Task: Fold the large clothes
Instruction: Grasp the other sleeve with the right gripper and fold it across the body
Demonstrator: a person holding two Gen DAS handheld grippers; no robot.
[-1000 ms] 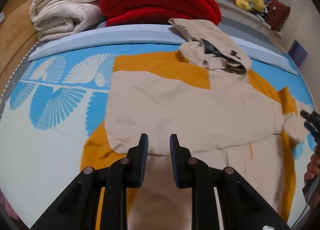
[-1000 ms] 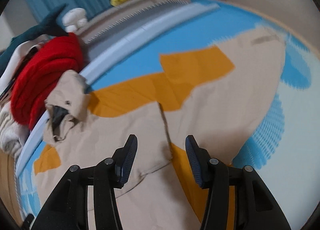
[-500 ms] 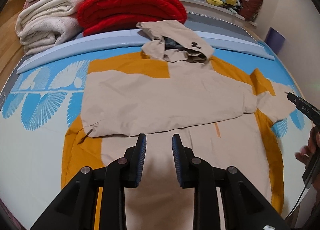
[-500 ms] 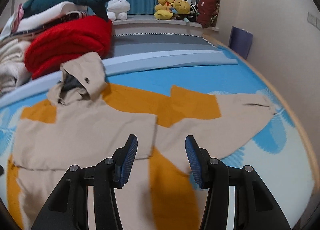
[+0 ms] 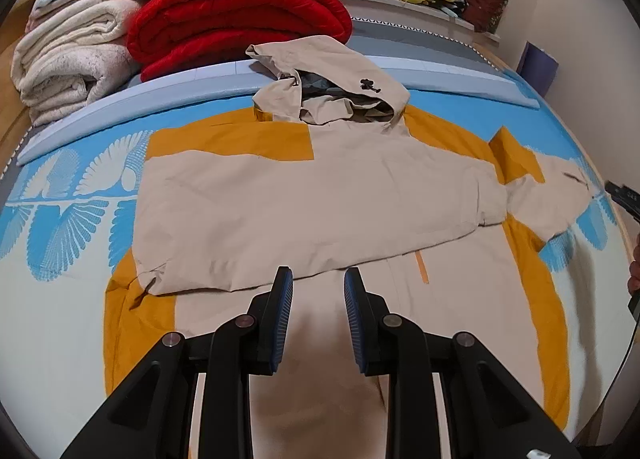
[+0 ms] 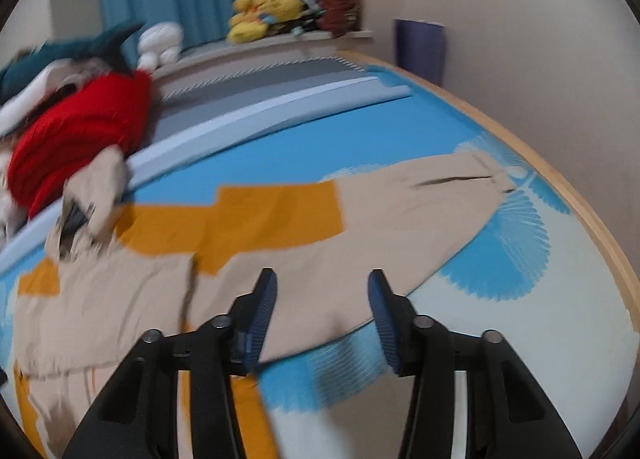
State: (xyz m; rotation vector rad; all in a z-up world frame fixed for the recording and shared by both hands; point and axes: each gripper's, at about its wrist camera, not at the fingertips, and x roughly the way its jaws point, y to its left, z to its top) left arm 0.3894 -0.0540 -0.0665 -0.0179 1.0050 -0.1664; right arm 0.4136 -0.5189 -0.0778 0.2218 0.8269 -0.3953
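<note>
A beige and orange hooded jacket (image 5: 320, 199) lies flat on the bed, hood (image 5: 332, 91) toward the headboard. One sleeve is folded across the chest. The other sleeve (image 6: 400, 219) stretches out to the right, its cuff (image 6: 480, 175) near the bed's edge. My left gripper (image 5: 318, 291) hovers over the lower body of the jacket, jaws a little apart and holding nothing. My right gripper (image 6: 322, 291) hangs above the spread sleeve in a blurred view; its jaws are closing with nothing gripped between them. Its tip (image 5: 624, 197) shows at the right edge of the left wrist view.
Folded red (image 5: 240, 27) and cream blankets (image 5: 72, 63) are stacked at the head of the bed behind a pale blue bolster (image 5: 160, 99). Plush toys (image 6: 264, 15) sit on the ledge below blue curtains. A wall and the wooden bed rim (image 6: 580, 211) bound the right side.
The left view has drawn back and shifted, so the whole jacket now shows. The right gripper has swung right, from over the folded sleeve's edge to over the spread sleeve.
</note>
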